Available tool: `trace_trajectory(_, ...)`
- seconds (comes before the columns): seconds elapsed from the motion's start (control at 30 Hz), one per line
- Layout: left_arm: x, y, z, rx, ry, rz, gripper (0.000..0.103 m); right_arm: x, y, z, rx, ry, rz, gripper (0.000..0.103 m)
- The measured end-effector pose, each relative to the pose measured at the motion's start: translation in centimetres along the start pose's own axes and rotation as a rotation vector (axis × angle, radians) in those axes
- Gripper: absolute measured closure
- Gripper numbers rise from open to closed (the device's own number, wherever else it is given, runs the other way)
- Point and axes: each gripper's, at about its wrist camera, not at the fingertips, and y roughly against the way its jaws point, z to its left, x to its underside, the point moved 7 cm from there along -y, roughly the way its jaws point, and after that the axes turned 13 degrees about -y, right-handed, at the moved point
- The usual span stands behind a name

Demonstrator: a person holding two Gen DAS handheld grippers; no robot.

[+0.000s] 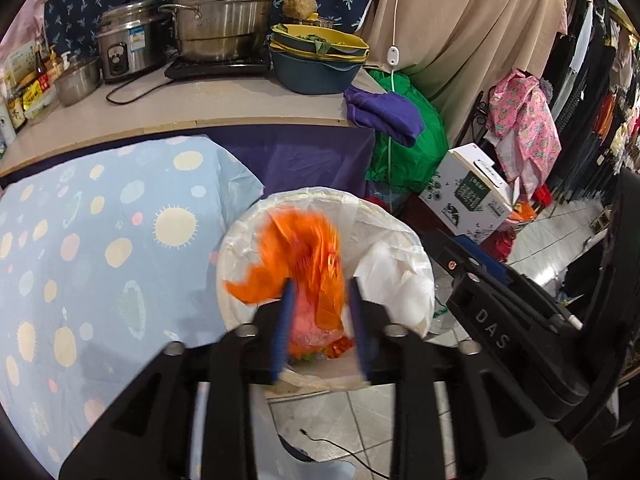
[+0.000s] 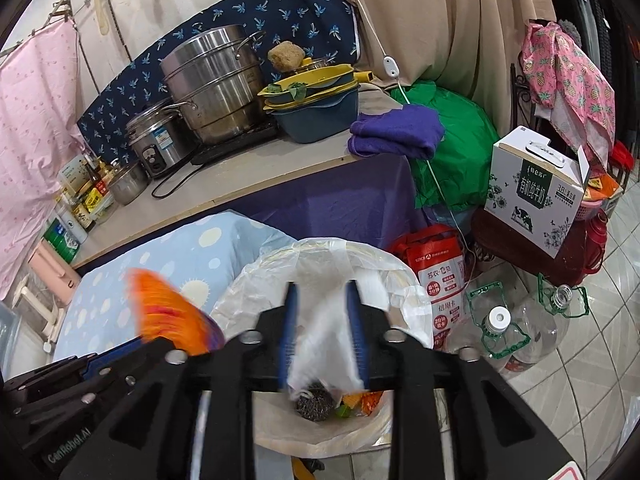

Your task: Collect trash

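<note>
Two hand-held grippers hung side by side over a lined trash bin (image 1: 236,248) on a tiled kitchen floor. The left gripper (image 1: 322,300) stood with its blue jaws partly apart, a blurred orange plastic bag (image 1: 304,256) between them above the bin's mouth; whether the pads still pressed on it could not be told. The right gripper (image 2: 323,304) stood likewise partly open, a crumpled white plastic bag (image 2: 324,344) between its blue fingers, contact equally unclear through the blur. Beneath it, in the bin's bottom, lay a steel scouring ball (image 2: 315,402) with orange and green scraps at its 3 o'clock. At the bin's 9 o'clock spread a pale blue cloth printed with suns (image 1: 100,248). At its 3 o'clock, in the right wrist view, stood a red printed bag (image 2: 440,276) and empty clear plastic jugs (image 2: 516,332). Farther off, at 12 o'clock, a counter (image 1: 200,108) carried a steel steamer pot (image 1: 220,16), a rice cooker (image 1: 128,44), stacked yellow and blue basins (image 1: 316,60) and a folded purple cloth (image 1: 384,114). A milk carton box (image 2: 536,192) sat at 2 o'clock.
</note>
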Motion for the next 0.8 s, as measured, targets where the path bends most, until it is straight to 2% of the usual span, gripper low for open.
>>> trace_trajectory(0.03, -0.1, 0.1, 0.1, -0.008, 0.003, -0.006, 0.059, -0.1, 0.1, 0.1, -0.001, 0.000, -0.006, 0.062)
trace_trajectory(0.2, -0.2, 0.2, 0.6, -0.028, 0.005, -0.006, 0.053, -0.4, 0.3, 0.3, -0.004, 0.003, -0.016, 0.058)
trace_trajectory(0.8, 0.7, 0.9, 2.1, -0.095, 0.016, 0.003, 0.051, -0.2, 1.5, 0.9, 0.013, 0.061, -0.011, 0.046)
